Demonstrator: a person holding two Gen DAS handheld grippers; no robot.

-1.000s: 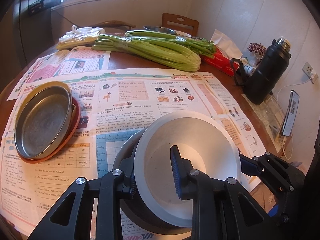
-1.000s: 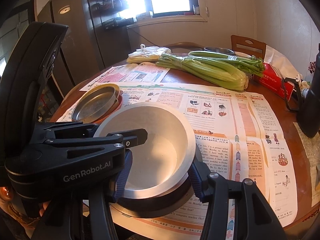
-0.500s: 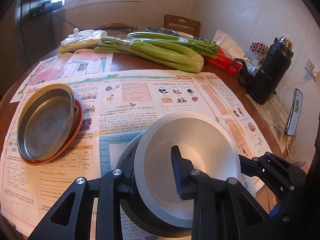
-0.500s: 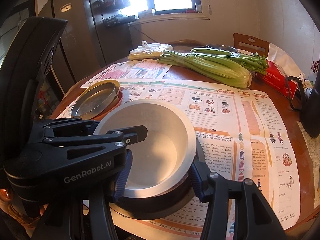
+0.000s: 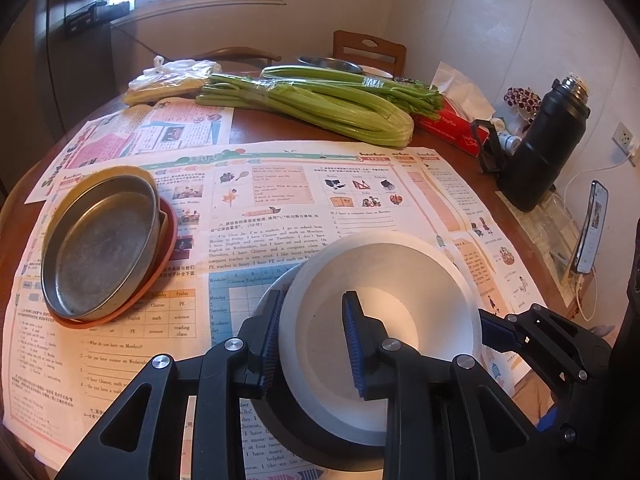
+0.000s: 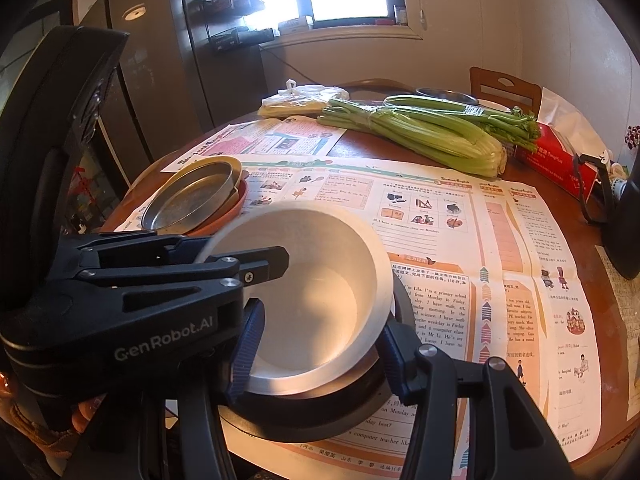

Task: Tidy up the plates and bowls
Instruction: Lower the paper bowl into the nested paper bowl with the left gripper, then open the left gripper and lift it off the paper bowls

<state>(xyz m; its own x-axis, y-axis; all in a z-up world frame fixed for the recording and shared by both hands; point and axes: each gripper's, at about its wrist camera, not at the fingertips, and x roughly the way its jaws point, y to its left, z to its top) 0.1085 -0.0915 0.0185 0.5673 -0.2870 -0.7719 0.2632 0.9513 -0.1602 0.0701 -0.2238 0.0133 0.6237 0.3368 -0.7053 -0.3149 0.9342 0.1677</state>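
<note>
A white bowl (image 5: pixel 384 280) sits tilted inside a dark bowl (image 5: pixel 316 446) near the table's front edge. My left gripper (image 5: pixel 312 344) is shut on the white bowl's near-left rim, one finger outside, one inside. My right gripper (image 6: pixel 316 344) straddles the same white bowl (image 6: pixel 320 280), its blue pads on either side of the rim; the dark bowl (image 6: pixel 304 416) lies beneath. A stack of a metal pan (image 5: pixel 100 240) on an orange plate (image 5: pixel 164 256) stands at the left, also in the right wrist view (image 6: pixel 188 196).
Newspapers (image 5: pixel 280 200) cover the round wooden table. Celery bunches (image 5: pixel 320 108), a plastic bag (image 5: pixel 172 76), a red tissue box (image 5: pixel 452 128) and a black flask (image 5: pixel 544 148) stand at the back and right. A phone (image 5: pixel 592 228) leans at the right edge.
Both views have risen and pulled back slightly, with the white bowl lifted and tilted a little more inside the dark bowl. The pan stack has not moved.
</note>
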